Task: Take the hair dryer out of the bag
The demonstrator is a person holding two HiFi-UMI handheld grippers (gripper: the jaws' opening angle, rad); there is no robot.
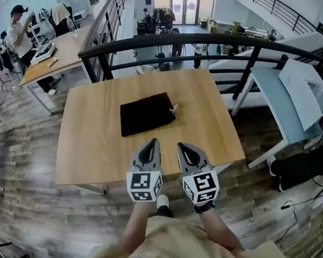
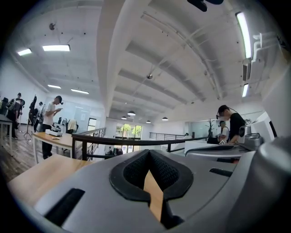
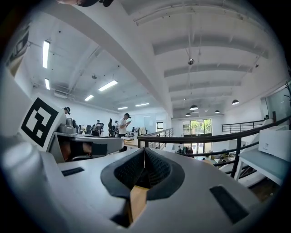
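On table (image 1: 88,138), black bag (image 1: 147,113) lies flat near middle. We see left gripper (image 1: 153,143) just short of bag's near edge, jaws together, nothing between. Right gripper (image 1: 181,147) by bag's near-right corner, jaws together too, empty. Neither touches bag. Dryer itself not visible to us.

Left claw (image 1: 152,143), right claw (image 1: 181,148): grey moulded shells, black textured pads (image 2: 136,170). Each carries a white cube (image 1: 144,183) printed with black square markers. Wearer: short-sleeved pale khaki shirt (image 1: 191,250).
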